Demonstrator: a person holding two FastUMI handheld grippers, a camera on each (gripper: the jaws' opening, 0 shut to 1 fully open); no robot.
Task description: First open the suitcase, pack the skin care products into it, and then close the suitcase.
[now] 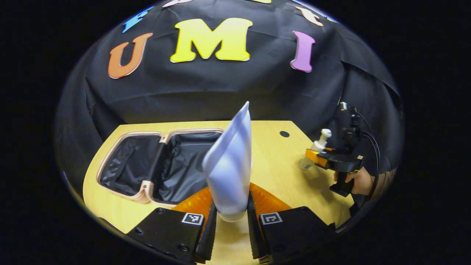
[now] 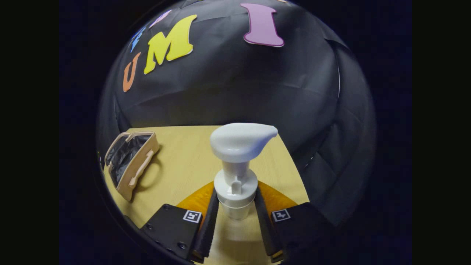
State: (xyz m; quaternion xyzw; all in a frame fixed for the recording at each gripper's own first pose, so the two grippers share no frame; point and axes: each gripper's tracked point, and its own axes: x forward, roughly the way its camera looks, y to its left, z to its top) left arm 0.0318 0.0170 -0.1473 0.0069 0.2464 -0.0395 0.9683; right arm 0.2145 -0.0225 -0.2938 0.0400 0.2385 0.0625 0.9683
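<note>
My left gripper (image 1: 231,217) is shut on a pale lavender tube (image 1: 230,165), held cap-down with its flat crimped end up. Behind it to the left the beige suitcase (image 1: 147,189) lies open on the wooden table, its black lining showing. In the right gripper view my right gripper (image 2: 235,209) is shut on a white pump bottle (image 2: 237,162), gripped around its collar below the pump head. The left gripper view shows that same right gripper (image 1: 323,154) at the table's right side, in a hand, holding the pump bottle (image 1: 314,149) tilted. The suitcase (image 2: 138,167) lies far left in the right gripper view.
The wooden table (image 1: 279,165) has a small round cable hole (image 1: 284,134) near its back right. Black cloth walls close the booth behind and to the right. A hand (image 1: 358,180) holds the right gripper at the table's right edge.
</note>
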